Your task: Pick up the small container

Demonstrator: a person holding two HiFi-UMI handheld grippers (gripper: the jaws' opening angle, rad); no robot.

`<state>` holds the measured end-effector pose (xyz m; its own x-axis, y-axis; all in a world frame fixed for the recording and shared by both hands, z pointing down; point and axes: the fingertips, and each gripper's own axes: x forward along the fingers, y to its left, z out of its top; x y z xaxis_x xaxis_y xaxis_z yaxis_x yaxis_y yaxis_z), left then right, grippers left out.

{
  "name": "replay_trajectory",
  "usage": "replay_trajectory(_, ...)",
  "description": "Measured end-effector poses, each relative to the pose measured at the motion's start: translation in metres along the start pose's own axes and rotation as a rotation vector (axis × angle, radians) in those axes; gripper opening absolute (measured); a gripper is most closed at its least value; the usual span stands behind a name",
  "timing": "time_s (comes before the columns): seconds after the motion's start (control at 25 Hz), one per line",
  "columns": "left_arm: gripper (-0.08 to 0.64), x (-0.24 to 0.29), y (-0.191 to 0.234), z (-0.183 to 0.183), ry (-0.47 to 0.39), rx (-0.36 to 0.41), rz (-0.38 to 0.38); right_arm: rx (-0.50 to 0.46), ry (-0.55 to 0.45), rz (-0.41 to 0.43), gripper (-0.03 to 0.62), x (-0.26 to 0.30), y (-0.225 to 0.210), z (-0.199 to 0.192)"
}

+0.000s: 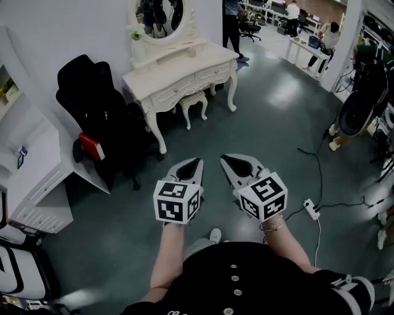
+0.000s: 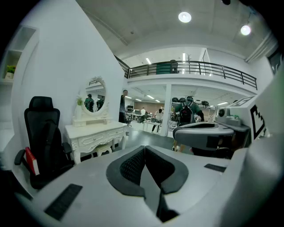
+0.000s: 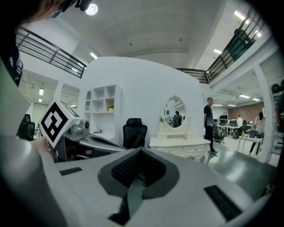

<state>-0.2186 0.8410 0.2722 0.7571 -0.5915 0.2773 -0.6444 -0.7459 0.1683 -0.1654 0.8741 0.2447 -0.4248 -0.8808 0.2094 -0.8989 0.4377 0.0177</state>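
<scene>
The left gripper [image 2: 144, 150] had its jaws pressed together along the dark pads, with nothing between them. The right gripper [image 3: 140, 155] was likewise closed and empty. The two hung side by side, a little apart, above the grey floor [image 1: 265, 117]. Ahead of both tips, well apart from them, stood a white dressing table [image 1: 178, 74] with an oval mirror [image 1: 159, 15] on top and a stool [image 1: 194, 101] beneath. Ahead and left of the left jaws sat a black chair [image 1: 92, 98] with a red book [image 1: 92, 146] against its side. Farther left, the small container [image 1: 21, 155] was possibly the little dark thing on the white counter [image 1: 43, 154], though it showed too small to be sure. Right of the right jaws, a power strip [image 1: 311, 209] lay on the floor.
</scene>
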Motion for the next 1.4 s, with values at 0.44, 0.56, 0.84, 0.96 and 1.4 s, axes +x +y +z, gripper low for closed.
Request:
replay_trajectory(0.44,0.012,0.02,-0.017,-0.014,0.016,-0.074,-0.069,-0.002,0.04,0.035,0.0,-0.003,-0.001,-0.018)
replay_trajectory(0.56,0.012,0.028,-0.019,-0.007,0.005,-0.034,-0.076,0.018,0.027,0.027,0.0,-0.002,-0.01,-0.015)
replay_trajectory(0.84,0.012,0.051,-0.011,0.0,0.008,0.075,-0.055,0.054,-0.046,0.0,0.002,0.011,-0.042,-0.005)
replay_trajectory(0.96,0.012,0.062,-0.002,0.007,-0.006,0.064,-0.044,0.045,-0.044,-0.026,0.002,0.021,-0.056,-0.004)
replay_trajectory(1.4,0.012,0.108,0.029,0.015,-0.012,0.038,-0.075,0.056,-0.047,-0.048,0.188,0.062,-0.092,-0.004)
